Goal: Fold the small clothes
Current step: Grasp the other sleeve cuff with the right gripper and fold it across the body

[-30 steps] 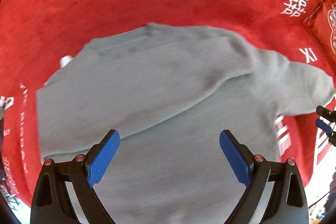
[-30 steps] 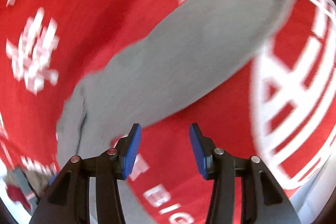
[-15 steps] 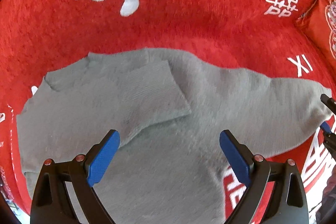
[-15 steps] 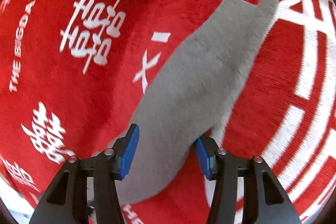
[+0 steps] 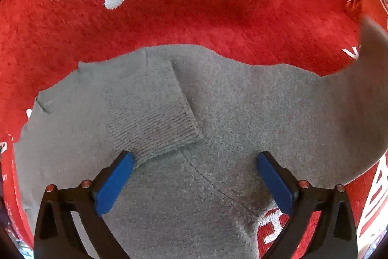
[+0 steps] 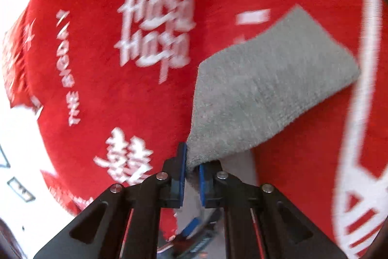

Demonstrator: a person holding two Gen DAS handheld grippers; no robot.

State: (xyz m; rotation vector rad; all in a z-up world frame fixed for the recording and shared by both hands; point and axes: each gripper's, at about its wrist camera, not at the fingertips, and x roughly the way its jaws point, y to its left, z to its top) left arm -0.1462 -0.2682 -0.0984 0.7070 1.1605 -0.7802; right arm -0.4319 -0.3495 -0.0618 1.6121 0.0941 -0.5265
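sweater (image 5: 218, 137): laid flat on the red blanket (image 5: 194, 16), one sleeve already folded across the chest.
right gripper (image 6: 191, 174): clamped on the other sleeve (image 6: 266, 94), which is stretched away from it.
left gripper (image 5: 194, 179): spread wide, held over the body.
fold direction: judged inward, toward the left gripper.

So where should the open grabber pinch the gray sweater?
Probably the ribbed cuff of the folded-in sleeve on the gray sweater. Its free edge lies loose on top, just ahead of the left gripper, whose jaws stand wide open, so come straight forward and low.
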